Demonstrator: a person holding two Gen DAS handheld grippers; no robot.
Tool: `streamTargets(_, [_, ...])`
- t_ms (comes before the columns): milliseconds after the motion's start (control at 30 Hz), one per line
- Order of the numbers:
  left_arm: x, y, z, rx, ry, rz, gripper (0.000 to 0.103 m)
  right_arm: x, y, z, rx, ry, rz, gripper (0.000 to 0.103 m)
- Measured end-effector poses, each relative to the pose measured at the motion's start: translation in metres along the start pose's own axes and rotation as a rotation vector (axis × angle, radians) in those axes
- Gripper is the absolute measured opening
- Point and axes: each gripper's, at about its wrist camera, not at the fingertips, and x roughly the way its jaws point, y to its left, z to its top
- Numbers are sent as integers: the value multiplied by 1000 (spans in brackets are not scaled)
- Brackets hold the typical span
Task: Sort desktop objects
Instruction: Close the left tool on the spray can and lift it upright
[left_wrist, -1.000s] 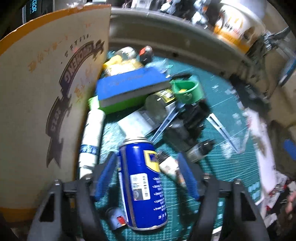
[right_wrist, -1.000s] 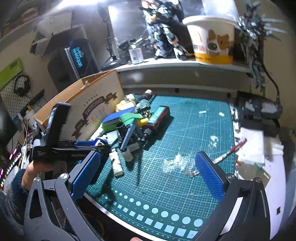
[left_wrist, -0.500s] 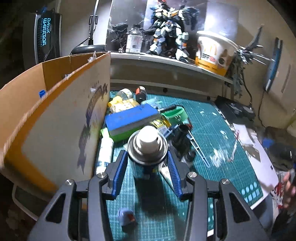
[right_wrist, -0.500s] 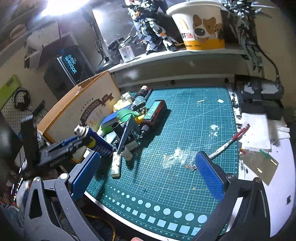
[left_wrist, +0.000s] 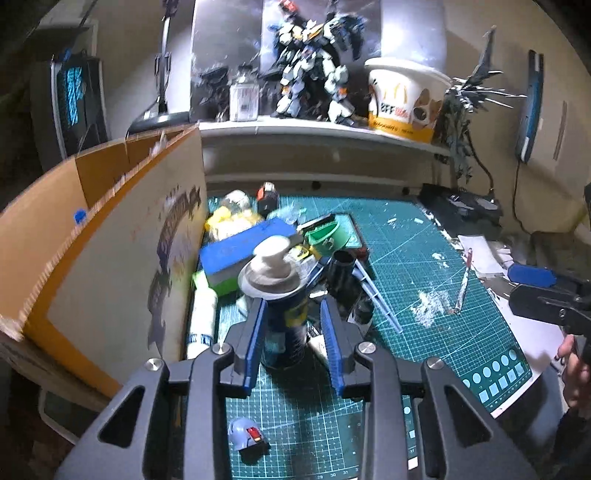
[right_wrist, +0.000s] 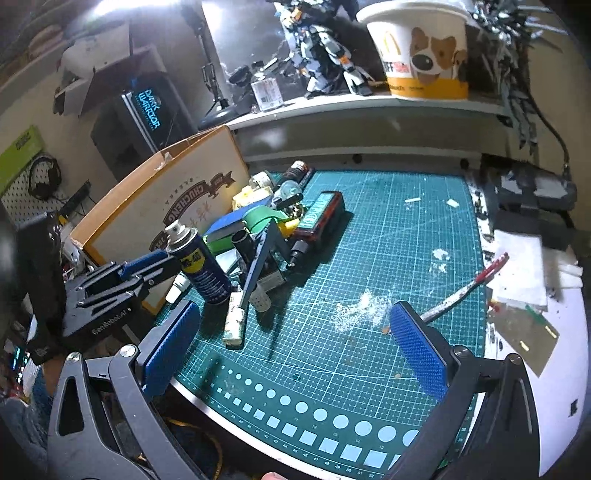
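Your left tool (left_wrist: 291, 325) pinches the can (left_wrist: 282, 314).
Can upright beside the box (right_wrist: 162, 199); your right tool (right_wrist: 291, 347) spread above the mat (right_wrist: 369, 258).

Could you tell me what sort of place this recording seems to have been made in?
Most likely a hobbyist's model-building desk at home: a green cutting mat covers the desk, a robot model stands on the shelf behind, and a WD-40 can and paint bottles lie about.
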Motion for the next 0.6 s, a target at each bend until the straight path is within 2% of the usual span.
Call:
streamTargets(33, [1, 2, -2, -9, 5, -2, 31, 0, -1, 0, 4, 3, -1, 103])
streamTargets(100, [4, 2, -6, -5, 13, 9, 43, 0, -3, -1, 8, 5, -5, 103])
streamTargets(133, [6, 2, -7, -1, 12, 12, 54, 0, -4, -1, 10, 4, -6, 103])
streamTargets(167, [7, 2, -7, -2, 8, 15, 60, 0, -5, -1, 13, 2, -4, 103])
streamTargets(267, [13, 2, -9, -5, -4, 23, 68, 0, -7, 0, 26, 2, 2, 103])
streamTargets(367, [19, 1, -8, -14, -15, 28, 71, 1, -7, -1, 28, 5, -1, 103])
streamTargets(600, [38, -2, -9, -12, -29, 100, 71, 2, -5, -1, 6, 10, -14, 103])
